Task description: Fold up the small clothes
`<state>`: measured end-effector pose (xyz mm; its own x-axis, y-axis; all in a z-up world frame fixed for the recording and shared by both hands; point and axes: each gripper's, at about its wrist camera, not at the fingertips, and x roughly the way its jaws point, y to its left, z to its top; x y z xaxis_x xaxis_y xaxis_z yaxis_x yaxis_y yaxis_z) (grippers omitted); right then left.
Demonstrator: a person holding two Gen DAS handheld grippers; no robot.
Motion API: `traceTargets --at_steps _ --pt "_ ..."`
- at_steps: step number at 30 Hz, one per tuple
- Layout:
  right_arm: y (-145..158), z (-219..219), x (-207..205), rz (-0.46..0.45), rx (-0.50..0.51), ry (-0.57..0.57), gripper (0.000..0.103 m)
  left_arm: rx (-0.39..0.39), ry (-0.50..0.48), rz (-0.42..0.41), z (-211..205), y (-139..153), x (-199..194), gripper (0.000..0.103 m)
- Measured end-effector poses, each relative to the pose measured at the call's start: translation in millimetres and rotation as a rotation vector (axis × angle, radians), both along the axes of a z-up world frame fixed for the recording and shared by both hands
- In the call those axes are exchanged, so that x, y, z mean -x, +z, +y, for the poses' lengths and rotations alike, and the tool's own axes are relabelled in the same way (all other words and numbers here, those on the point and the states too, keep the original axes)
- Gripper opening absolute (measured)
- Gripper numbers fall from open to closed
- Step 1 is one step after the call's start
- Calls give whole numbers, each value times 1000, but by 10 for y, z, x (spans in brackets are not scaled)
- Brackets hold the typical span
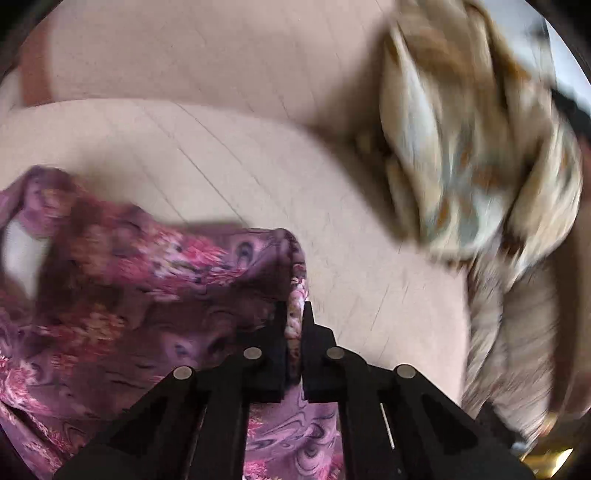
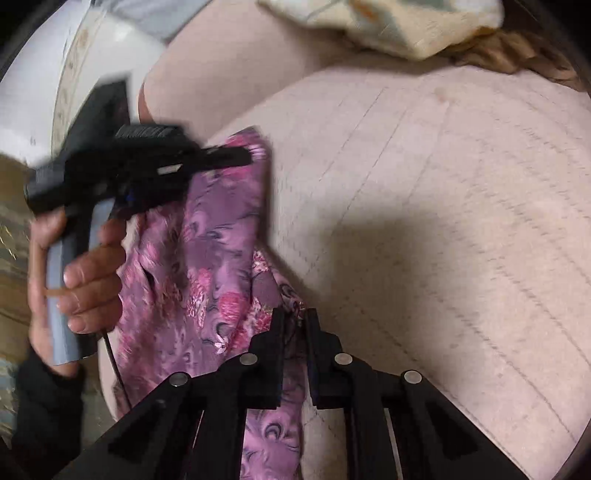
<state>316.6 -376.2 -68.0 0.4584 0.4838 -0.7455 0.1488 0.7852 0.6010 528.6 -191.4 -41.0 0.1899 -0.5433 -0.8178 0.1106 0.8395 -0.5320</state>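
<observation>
A small purple garment with a pink flower print (image 1: 122,288) hangs between my two grippers over a beige quilted cushion (image 1: 236,170). My left gripper (image 1: 294,314) is shut on one edge of the garment. In the right wrist view the garment (image 2: 207,258) hangs at the left, and my right gripper (image 2: 294,319) is shut on another edge of it. The left gripper (image 2: 240,157) shows there too, held by a hand (image 2: 85,273), its tip pinching the garment's upper corner.
A heap of cream and tan patterned cloth (image 1: 476,155) lies at the right of the cushion, also at the top of the right wrist view (image 2: 402,26). A white wall with a patterned border (image 2: 55,74) is at the left.
</observation>
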Motion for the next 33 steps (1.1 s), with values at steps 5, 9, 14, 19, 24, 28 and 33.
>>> traceTargets --at_steps 5,9,14,19,24,28,33 --pt "-249 -269 17 100 17 -100 1 -61 59 64 73 -251 -110 9" --pt "-12 -314 75 6 -50 -126 4 -42 28 30 23 -164 -49 11" --pt "-133 -172 28 -2 -167 -123 64 -47 23 54 88 -127 -154 4" --pt "-320 103 -57 -3 -128 -141 11 145 33 66 228 -67 -225 4" --pt "-103 20 -9 -23 -52 -169 9 161 101 117 365 -309 -326 4" --pt "-179 157 -47 33 53 -155 9 5 137 128 240 -489 -324 7" --pt "-205 -6 16 43 -53 -224 34 30 108 -28 414 159 -72 45"
